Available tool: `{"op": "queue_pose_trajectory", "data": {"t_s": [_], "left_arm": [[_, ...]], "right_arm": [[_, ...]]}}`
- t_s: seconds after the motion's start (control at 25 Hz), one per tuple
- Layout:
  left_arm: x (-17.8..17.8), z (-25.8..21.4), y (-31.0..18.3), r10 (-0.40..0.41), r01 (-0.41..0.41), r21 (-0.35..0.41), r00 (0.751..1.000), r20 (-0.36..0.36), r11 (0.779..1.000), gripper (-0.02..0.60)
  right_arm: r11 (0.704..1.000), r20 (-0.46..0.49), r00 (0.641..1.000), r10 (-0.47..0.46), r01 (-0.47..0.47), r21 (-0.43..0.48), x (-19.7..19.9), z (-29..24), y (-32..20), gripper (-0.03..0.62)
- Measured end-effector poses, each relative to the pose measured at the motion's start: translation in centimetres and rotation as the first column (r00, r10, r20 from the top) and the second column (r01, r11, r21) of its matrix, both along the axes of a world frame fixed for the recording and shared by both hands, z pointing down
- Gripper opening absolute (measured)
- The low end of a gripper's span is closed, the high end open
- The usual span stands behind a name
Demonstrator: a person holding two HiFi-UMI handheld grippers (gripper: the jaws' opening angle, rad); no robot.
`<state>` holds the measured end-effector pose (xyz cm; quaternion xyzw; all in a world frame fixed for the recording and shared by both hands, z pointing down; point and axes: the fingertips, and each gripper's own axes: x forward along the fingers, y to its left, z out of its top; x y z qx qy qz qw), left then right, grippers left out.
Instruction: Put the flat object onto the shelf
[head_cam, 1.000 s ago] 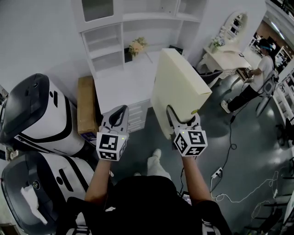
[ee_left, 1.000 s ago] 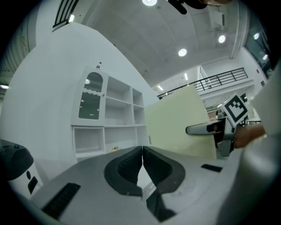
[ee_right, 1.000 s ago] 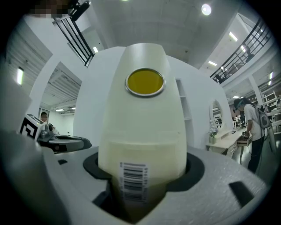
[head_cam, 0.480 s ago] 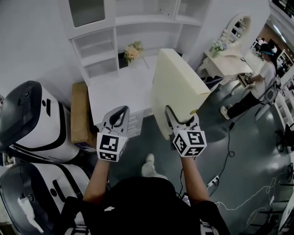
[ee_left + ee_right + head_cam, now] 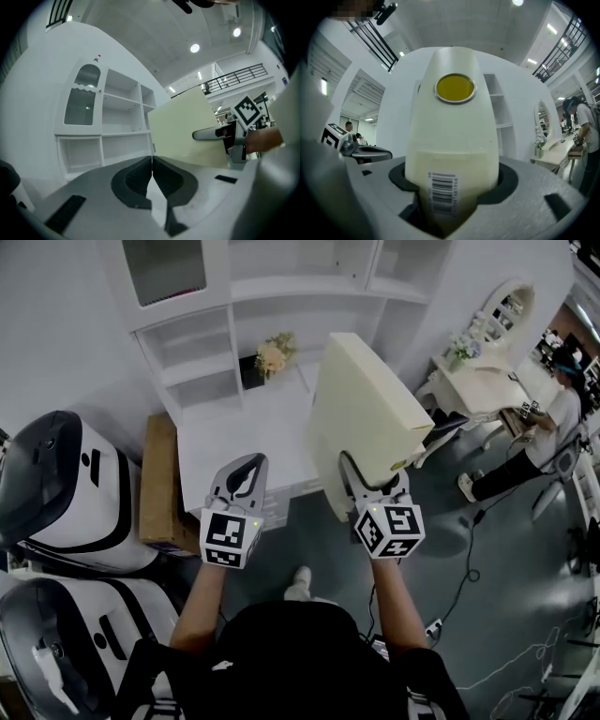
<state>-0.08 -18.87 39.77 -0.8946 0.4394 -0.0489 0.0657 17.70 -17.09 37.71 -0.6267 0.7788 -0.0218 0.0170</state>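
A flat cream box (image 5: 361,418) stands on edge in my right gripper (image 5: 373,491), whose jaws are shut on its lower end. In the right gripper view the flat cream box (image 5: 452,136) fills the gap between the jaws, with a barcode label and a yellow round sticker (image 5: 454,88) on its edge. My left gripper (image 5: 237,486) is shut with nothing in it and hangs beside the box. In the left gripper view the left gripper (image 5: 152,161) faces the white shelf unit (image 5: 119,129). The white shelf unit (image 5: 253,320) stands ahead over a white desk top (image 5: 246,432).
A vase of flowers (image 5: 273,354) sits at the back of the desk. A brown cardboard box (image 5: 161,484) stands left of it, beside two white-and-black machines (image 5: 66,488). A person (image 5: 544,427) stands at the right by a white dressing table (image 5: 483,385). Cables (image 5: 469,577) lie on the floor.
The view has shifted closer to the shelf unit. Both grippers and the box keep their places relative to me, with the grip unchanged.
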Motion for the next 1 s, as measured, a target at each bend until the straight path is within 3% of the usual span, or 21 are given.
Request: {"op": "queue_pose_trajectory", "data": {"t_s": [0.6, 1.0], "left_arm": [[4.8, -0.3, -5.7, -0.089, 0.089, 0.012, 0.996, -0.002, 0.996, 0.008], [5.1, 0.4, -8.0, -0.103, 0.103, -0.005, 0.995, 0.005, 0.995, 0.008]], "right_arm": [[0.995, 0.002, 0.995, -0.097, 0.097, 0.005, 4.3, 0.2, -7.2, 0.305], [0.994, -0.007, 0.994, -0.111, 0.111, -0.004, 4.7, 0.6, -9.8, 0.305]]}}
